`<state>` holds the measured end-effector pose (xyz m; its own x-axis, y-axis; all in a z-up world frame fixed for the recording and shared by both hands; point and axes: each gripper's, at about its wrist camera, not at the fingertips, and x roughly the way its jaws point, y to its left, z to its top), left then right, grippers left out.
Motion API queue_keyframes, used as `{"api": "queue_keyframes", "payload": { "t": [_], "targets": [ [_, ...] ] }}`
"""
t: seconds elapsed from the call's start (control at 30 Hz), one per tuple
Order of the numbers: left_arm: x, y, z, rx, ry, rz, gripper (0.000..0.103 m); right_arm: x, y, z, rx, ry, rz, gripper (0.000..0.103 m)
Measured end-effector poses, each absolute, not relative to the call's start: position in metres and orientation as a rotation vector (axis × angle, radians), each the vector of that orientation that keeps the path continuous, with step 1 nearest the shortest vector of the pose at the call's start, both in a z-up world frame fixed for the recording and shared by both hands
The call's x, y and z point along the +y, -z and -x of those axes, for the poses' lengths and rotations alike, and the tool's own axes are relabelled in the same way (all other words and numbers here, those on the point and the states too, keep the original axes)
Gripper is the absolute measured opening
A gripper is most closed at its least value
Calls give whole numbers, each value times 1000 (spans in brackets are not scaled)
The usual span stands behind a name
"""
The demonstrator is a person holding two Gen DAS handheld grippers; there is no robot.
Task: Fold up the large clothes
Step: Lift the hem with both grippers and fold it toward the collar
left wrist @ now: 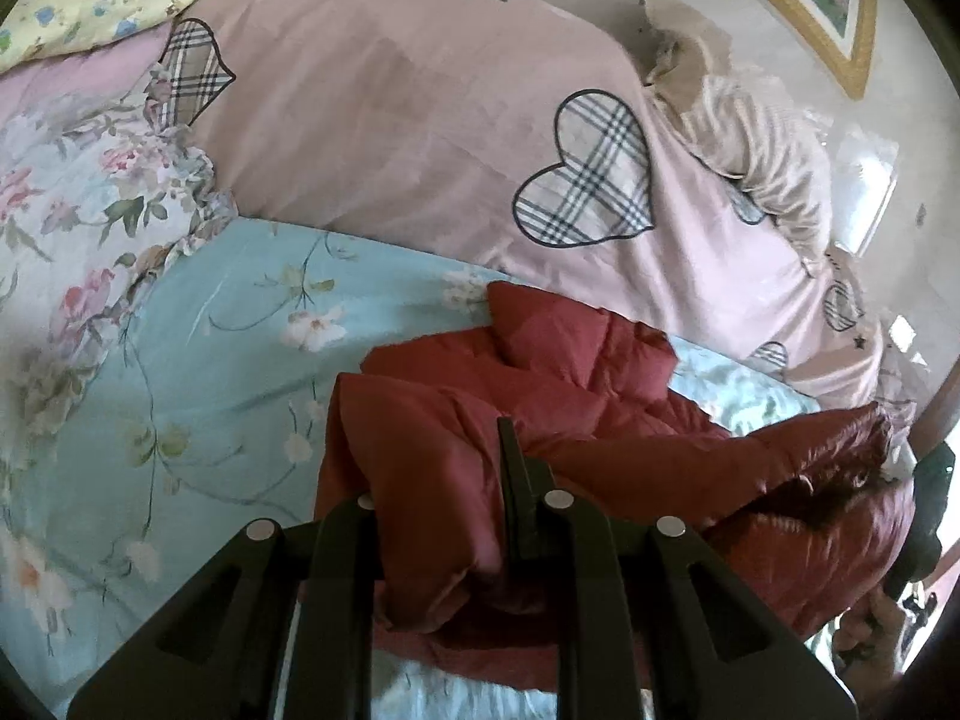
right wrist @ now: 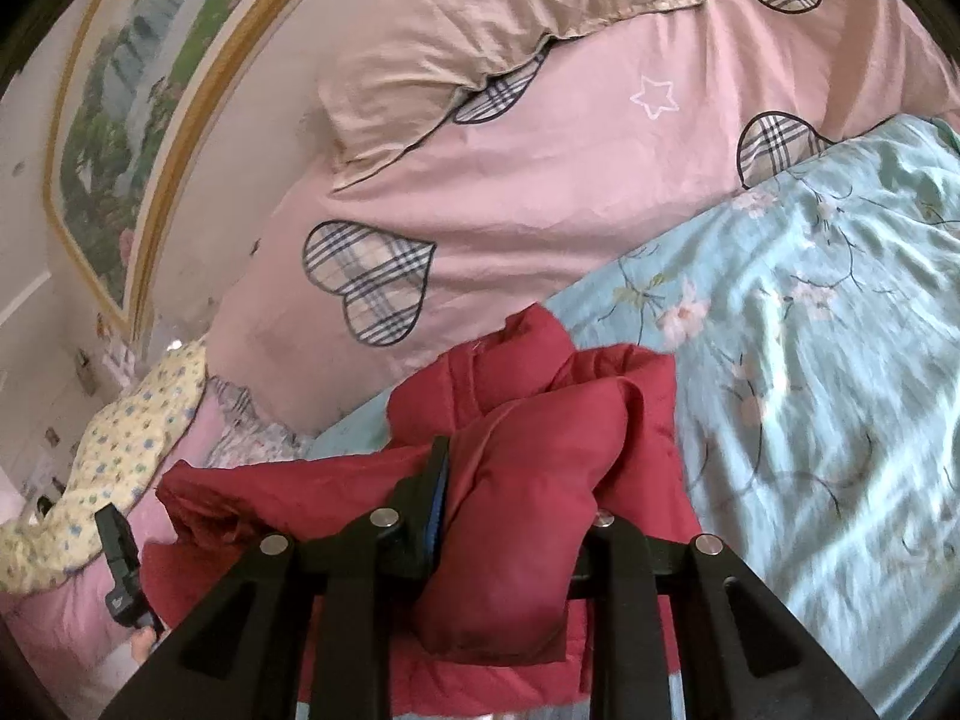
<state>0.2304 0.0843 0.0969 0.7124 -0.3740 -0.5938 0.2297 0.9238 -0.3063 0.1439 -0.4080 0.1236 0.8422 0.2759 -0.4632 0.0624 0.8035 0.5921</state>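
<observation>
A dark red padded jacket (left wrist: 576, 396) lies crumpled on the light blue floral sheet (left wrist: 198, 360). My left gripper (left wrist: 438, 480) is shut on a thick fold of it. One finger (left wrist: 519, 492) shows and the other is buried under the fabric. In the right wrist view the same jacket (right wrist: 540, 420) bulges up between the jaws of my right gripper (right wrist: 522, 480), which is shut on it. Its blue-padded finger (right wrist: 435, 498) presses the cloth and the other finger is hidden. Each view catches the other gripper at its edge: the right one (left wrist: 927, 516) and the left one (right wrist: 120, 570).
A pink duvet with plaid hearts (left wrist: 420, 120) is heaped behind the jacket, with a beige pillow (right wrist: 480, 18) on it. A floral pillow (left wrist: 78, 192) and a yellow flowered quilt (right wrist: 120, 438) lie to the sides. A gold-framed picture (right wrist: 120, 120) hangs on the wall.
</observation>
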Motion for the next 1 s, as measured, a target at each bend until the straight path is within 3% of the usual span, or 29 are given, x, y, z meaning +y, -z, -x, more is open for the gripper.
{"api": "queue_keyframes", "payload": {
  "t": [1.0],
  "targets": [
    [26,3,-431,870,204,203,22,-442,-22,-325,676,128,-659,27]
  ]
}}
